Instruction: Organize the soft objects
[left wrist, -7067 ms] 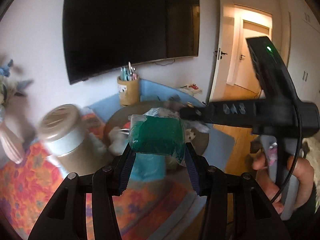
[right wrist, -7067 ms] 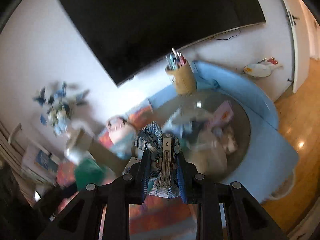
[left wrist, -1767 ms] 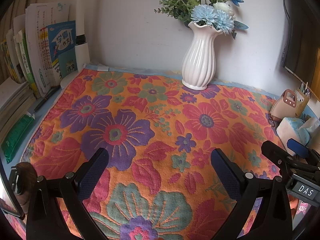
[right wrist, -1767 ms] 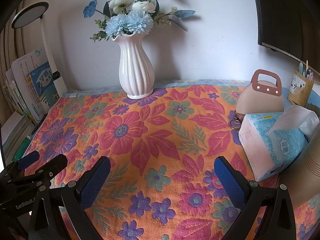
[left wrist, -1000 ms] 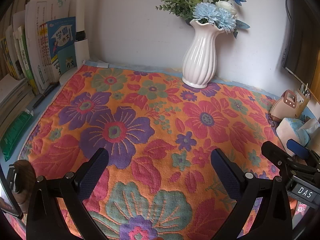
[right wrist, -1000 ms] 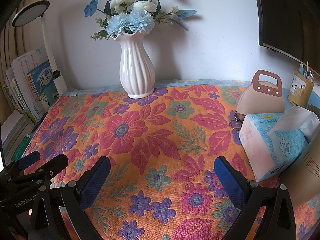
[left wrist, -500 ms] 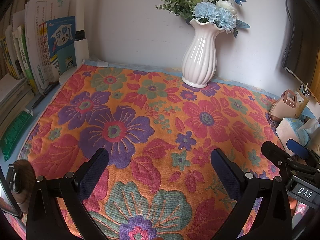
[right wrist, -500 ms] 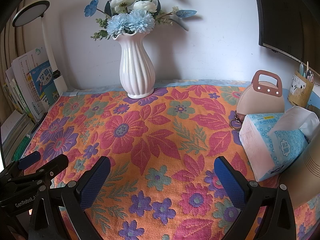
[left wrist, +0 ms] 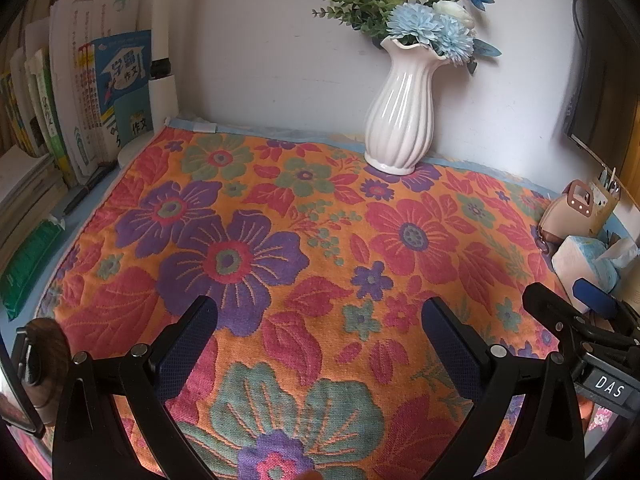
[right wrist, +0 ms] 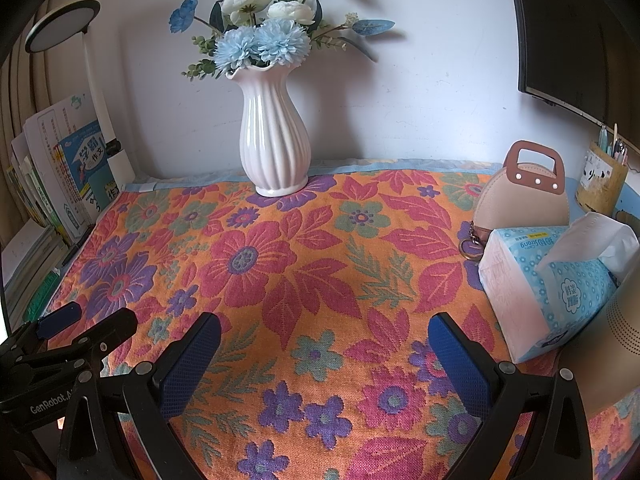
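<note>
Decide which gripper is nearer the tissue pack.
Right. The right gripper hovers just left of the tissue pack; the left gripper sits farther left, beyond it. Both jaws open.

A coarse woven floral cloth (right wrist: pixel 304 264) lies matt under a glossy ribbed ceramic vase (right wrist: pixel 275 140) and a plastic-wrapped tissue pack (right wrist: pixel 540 280).

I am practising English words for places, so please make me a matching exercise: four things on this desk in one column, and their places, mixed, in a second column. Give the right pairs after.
Things
1. white vase
2. tissue pack
3. books
4. pen holder

Places
A. far right corner, under the dark screen
B. standing along the left edge
C. at the back, against the wall
D. right side, in front of the pink pouch

Pairs: 1-C, 2-D, 3-B, 4-A
</note>
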A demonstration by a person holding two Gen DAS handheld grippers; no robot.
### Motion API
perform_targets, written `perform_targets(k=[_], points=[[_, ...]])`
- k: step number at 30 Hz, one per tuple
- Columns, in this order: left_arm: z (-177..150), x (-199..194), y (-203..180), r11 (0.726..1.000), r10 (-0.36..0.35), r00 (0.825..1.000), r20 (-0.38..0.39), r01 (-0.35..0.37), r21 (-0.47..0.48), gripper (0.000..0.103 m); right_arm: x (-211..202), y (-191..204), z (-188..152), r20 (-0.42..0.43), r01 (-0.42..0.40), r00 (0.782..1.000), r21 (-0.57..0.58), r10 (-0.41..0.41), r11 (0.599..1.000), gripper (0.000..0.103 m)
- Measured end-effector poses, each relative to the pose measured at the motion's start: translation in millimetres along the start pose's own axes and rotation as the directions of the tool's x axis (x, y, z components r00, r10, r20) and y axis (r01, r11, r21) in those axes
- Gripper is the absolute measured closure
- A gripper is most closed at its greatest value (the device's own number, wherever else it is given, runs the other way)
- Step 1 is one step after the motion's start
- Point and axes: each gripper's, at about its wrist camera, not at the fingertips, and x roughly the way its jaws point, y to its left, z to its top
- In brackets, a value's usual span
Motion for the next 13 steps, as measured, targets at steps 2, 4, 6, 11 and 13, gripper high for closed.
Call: perform_targets(k=[2,4,6,11,13], points=[[-0.1,0.3,0.2,1.000,0.000,1.000,-0.001,0.000,-0.002,0.001,-0.1,0.0,-0.1,0.000,0.000,1.000,0.000,0.000,1.000,0.000],[-0.1,0.2,0.2,1.000,0.000,1.000,-0.001,0.000,0.000,0.001,-0.4,-0.1,-0.3,0.000,0.000,1.000,0.000,0.000,1.000,0.000],[-0.2,-0.6,0.0,1.000,0.007,1.000,0.005,-0.007,0.003,0.001,-0.2,0.1,-0.2,0.000,0.000,1.000,0.000,0.000,1.000,0.000],[-0.1,-12.5,-0.7,1.000,0.011,0.996,0.087,-0.013,0.021,0.001,-0.3,0.2,-0.2,0.000,0.000,1.000,0.000,0.000,1.000,0.000],[0.3,-12.8,-2.1,0.999,0.013,0.996,0.090,-0.016,0.029,0.001,-0.9,-0.1,-0.5,0.000,0.000,1.000,0.000,0.000,1.000,0.000]])
